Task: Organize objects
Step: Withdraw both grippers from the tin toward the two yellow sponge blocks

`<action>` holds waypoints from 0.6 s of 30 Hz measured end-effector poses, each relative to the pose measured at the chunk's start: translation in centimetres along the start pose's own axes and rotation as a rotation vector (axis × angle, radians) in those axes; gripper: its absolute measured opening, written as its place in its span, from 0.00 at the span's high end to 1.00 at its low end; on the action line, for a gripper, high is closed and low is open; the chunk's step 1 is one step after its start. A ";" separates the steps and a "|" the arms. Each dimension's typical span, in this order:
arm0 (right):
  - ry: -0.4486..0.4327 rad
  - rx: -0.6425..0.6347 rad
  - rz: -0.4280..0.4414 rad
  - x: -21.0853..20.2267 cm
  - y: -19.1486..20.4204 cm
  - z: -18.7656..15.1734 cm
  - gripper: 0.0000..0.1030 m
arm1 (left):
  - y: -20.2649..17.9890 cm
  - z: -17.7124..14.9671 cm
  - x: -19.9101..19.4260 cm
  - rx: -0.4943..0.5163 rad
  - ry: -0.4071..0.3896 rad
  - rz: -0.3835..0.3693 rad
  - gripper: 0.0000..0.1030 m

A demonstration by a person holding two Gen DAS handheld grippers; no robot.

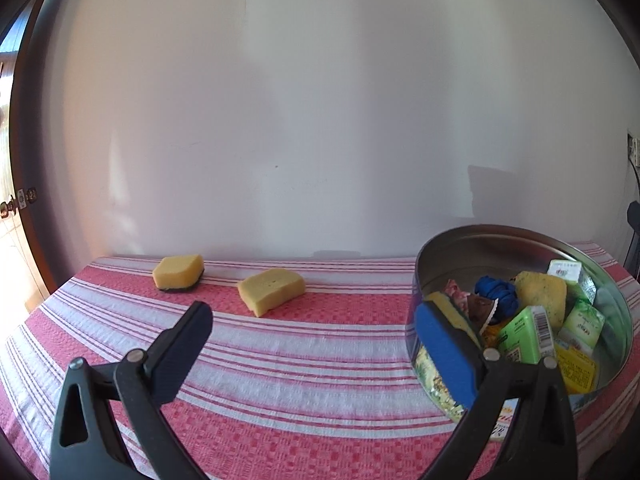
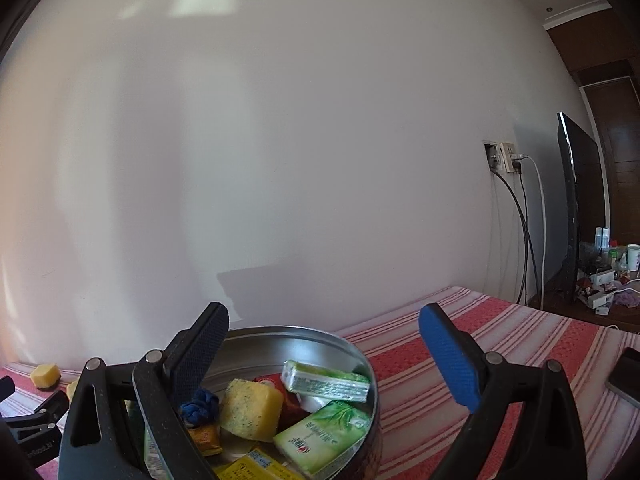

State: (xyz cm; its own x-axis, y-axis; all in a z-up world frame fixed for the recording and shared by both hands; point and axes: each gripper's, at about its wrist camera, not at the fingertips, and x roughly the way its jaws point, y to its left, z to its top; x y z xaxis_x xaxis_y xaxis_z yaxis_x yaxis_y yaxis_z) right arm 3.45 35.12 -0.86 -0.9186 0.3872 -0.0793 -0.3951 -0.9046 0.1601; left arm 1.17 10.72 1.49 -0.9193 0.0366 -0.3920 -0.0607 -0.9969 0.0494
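Observation:
A round metal tin (image 1: 500,248) stands on the red-and-white striped cloth (image 1: 304,344) at the right. It holds green tissue packs (image 1: 524,334), a yellow sponge (image 1: 542,292), a blue cloth ball (image 1: 496,292) and small packets. Two yellow sponges (image 1: 179,272) (image 1: 272,290) lie on the cloth at the far left. My left gripper (image 1: 316,344) is open and empty, its right finger in front of the tin's near wall. My right gripper (image 2: 324,352) is open and empty above the tin (image 2: 304,340), over the tissue packs (image 2: 326,380) and sponge (image 2: 250,410).
A white wall backs the table. To the right, a wall socket with cables (image 2: 506,158), a dark screen (image 2: 580,204) and a cluttered side surface (image 2: 608,276). A dark phone (image 2: 626,376) lies on the cloth at the far right. A door handle (image 1: 16,202) is at left.

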 end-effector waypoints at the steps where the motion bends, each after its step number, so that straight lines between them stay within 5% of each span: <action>1: 0.002 -0.001 -0.001 -0.2 0.3 -0.1 0.05 | 0.3 0.0 -0.1 -0.002 -0.001 0.002 0.01; 18: 0.039 -0.025 0.153 -2.5 10.3 -2.1 0.05 | 9.4 -0.1 2.1 -0.044 0.021 0.106 0.01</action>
State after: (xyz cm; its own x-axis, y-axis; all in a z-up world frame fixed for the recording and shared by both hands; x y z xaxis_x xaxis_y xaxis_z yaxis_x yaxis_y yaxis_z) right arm 1.72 24.49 -1.08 -0.9667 0.2379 -0.0944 -0.2500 -0.9567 0.1492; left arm -1.34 1.41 1.05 -0.9111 -0.0700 -0.4061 0.0536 -0.9972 0.0517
